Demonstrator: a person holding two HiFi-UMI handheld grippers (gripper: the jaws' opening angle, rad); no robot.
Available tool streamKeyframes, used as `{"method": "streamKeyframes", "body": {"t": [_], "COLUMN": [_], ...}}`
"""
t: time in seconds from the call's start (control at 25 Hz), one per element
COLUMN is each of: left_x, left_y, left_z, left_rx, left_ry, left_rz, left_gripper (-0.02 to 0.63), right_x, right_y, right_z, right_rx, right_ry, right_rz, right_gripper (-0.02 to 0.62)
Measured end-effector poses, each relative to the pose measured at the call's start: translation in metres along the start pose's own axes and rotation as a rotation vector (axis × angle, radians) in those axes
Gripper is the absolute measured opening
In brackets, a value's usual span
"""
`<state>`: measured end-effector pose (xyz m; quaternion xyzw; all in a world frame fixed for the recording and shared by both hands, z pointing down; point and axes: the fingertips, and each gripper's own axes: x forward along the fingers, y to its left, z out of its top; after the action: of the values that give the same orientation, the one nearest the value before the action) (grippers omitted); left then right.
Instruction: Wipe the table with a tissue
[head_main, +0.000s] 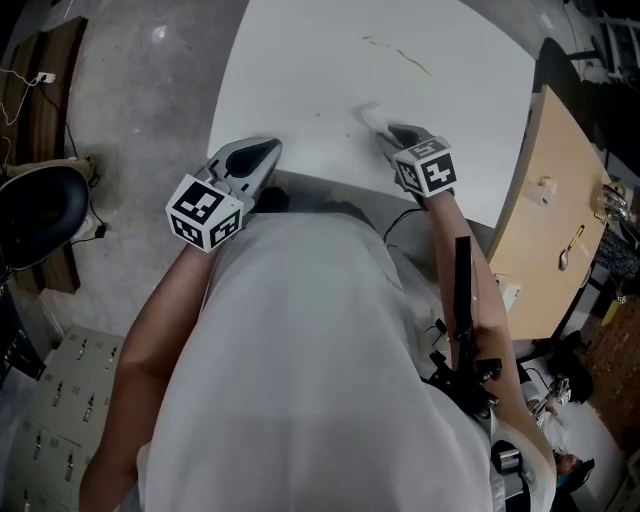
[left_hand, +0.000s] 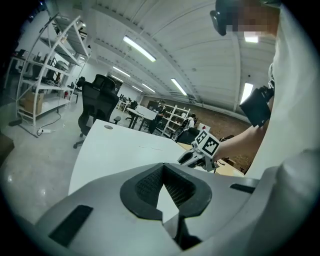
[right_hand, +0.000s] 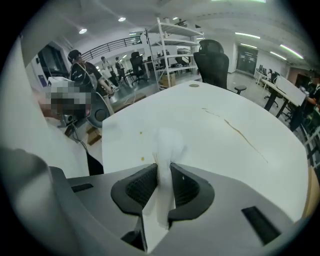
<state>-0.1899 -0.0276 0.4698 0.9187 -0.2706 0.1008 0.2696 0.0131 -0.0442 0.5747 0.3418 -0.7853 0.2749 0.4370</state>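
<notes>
The white table (head_main: 330, 70) carries a thin brown streak (head_main: 400, 52) near its far side, which shows as a long line (right_hand: 240, 132) in the right gripper view, along with small brown spots (right_hand: 142, 159). My right gripper (head_main: 388, 132) points steeply down over the near edge, shut on a white tissue (head_main: 372, 117). The tissue (right_hand: 167, 145) sticks out past the right gripper's (right_hand: 164, 167) tips, crumpled. My left gripper (head_main: 268, 150) hovers at the table's near left edge. In its own view the left gripper's (left_hand: 163, 167) tips meet with nothing between them.
A black office chair (head_main: 40, 210) stands on the floor at the left. A tan wooden board (head_main: 555, 220) with a spoon (head_main: 570, 248) on it adjoins the table's right side. Another black chair (right_hand: 212, 62) stands at the table's far end, with shelves (right_hand: 170, 45) behind.
</notes>
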Motion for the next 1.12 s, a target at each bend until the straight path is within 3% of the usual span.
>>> {"method": "streamKeyframes", "body": {"t": [0.24,0.44,0.56,0.88,1.12], "left_x": [-0.015,-0.017,-0.015,-0.015,-0.016], "left_y": [0.01,0.012,0.009,0.005,0.013], "left_z": [0.0,-0.003,-0.003,-0.002,-0.003], "left_rx": [-0.007,-0.015,-0.013,-0.009,-0.015], "left_ry": [-0.014,-0.019,-0.02,-0.025,-0.041], "left_rz": [0.044,0.052,0.043,0.044,0.071], "left_gripper": [0.006,0.006,0.006,0.006,0.006], "right_x": [0.025,0.034,0.037,0.034,0.031], "right_y": [0.0,0.008,0.014,0.066,0.103], "right_z": [0.011,0.009,0.006,-0.009,-0.022], "right_rx": [-0.164,-0.509,-0.644,-0.761,-0.668], "right_ry": [0.05,0.175,0.264,0.319,0.279], "right_rz": [-0.112,-0.208,-0.216,-0.059,0.095], "right_gripper": [0.077,0.077,0.075,0.075,0.075]}}
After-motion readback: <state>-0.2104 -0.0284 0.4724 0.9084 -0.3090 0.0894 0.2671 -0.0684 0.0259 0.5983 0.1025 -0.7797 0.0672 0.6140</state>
